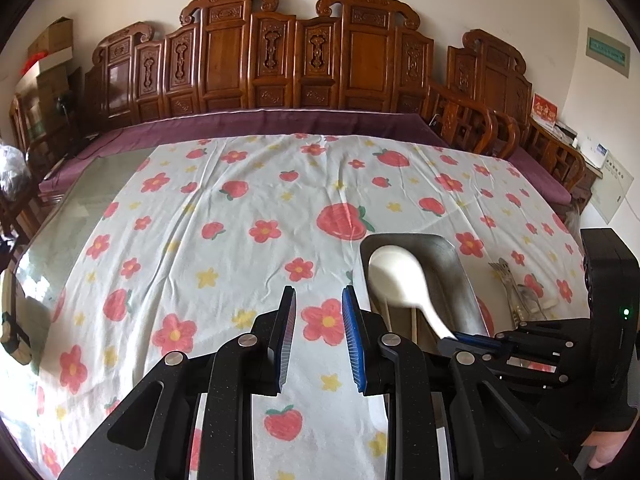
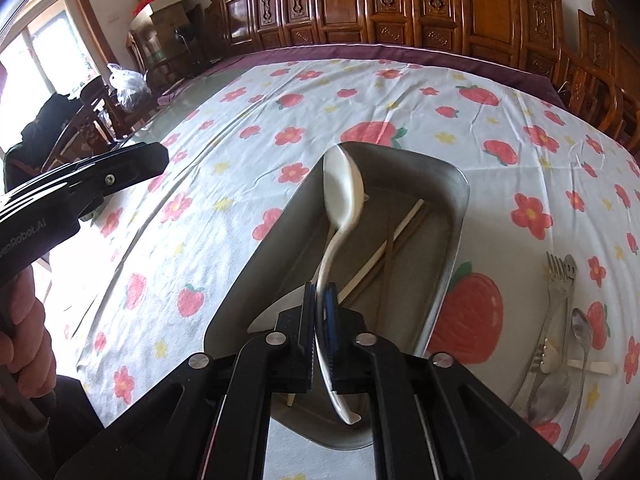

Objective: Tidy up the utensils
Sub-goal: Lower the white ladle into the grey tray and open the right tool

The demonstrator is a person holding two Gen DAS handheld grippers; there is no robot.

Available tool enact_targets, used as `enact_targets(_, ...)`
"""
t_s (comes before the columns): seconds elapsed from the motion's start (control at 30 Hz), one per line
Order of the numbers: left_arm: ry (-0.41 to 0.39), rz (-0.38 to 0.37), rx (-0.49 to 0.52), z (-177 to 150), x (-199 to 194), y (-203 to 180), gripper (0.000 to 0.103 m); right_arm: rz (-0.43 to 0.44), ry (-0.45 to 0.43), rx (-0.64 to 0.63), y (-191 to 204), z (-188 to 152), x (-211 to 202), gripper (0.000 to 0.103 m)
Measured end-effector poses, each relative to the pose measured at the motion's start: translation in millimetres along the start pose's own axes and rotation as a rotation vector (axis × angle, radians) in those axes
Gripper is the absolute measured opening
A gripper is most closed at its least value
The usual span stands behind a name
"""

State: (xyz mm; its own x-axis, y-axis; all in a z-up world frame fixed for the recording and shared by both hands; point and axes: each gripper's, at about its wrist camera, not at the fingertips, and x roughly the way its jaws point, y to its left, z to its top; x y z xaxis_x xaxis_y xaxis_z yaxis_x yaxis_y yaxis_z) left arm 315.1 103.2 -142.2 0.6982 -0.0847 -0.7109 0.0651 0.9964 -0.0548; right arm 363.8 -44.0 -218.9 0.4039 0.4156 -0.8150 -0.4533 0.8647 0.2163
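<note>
**White spoon over the tray, metal cutlery still out**

White and glossy, likely ceramic or melamine, the spoon (image 2: 340, 216) is clenched by its curved handle in the right tool (image 2: 320, 320), bowl forward and raised over the tray (image 2: 456, 216); its blurred outline suggests motion. The left tool (image 1: 318, 328) is released, its ribbed pads apart with nothing between them, hovering over bare cloth just left of the tray.

The tray is a rectangular steel pan with rounded corners and dull brushed walls. Chopsticks (image 2: 390, 244) already lie crossed on its floor, some pale, some dark brown, thin and straight.

To the tray's right, on the cloth, a small heap waits: a steel fork (image 2: 556, 280), a slim steel spoon (image 2: 582, 336), and more shiny pieces beneath them that I cannot sort out, plus a pale flat stick.

By my reading the job is about half done: chopsticks are in, the white spoon is next, and the metal heap remains.

The bench wears a creased cotton cloth (image 1: 240, 216) printed with red flowers and strawberries.
</note>
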Motion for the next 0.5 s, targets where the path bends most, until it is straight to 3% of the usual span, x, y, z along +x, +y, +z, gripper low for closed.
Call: enact_targets(0.5,-0.005,-0.025,0.039,-4,-3,-18,0.026,0.001,-0.074,-0.017,-19,-12,-52,0.012)
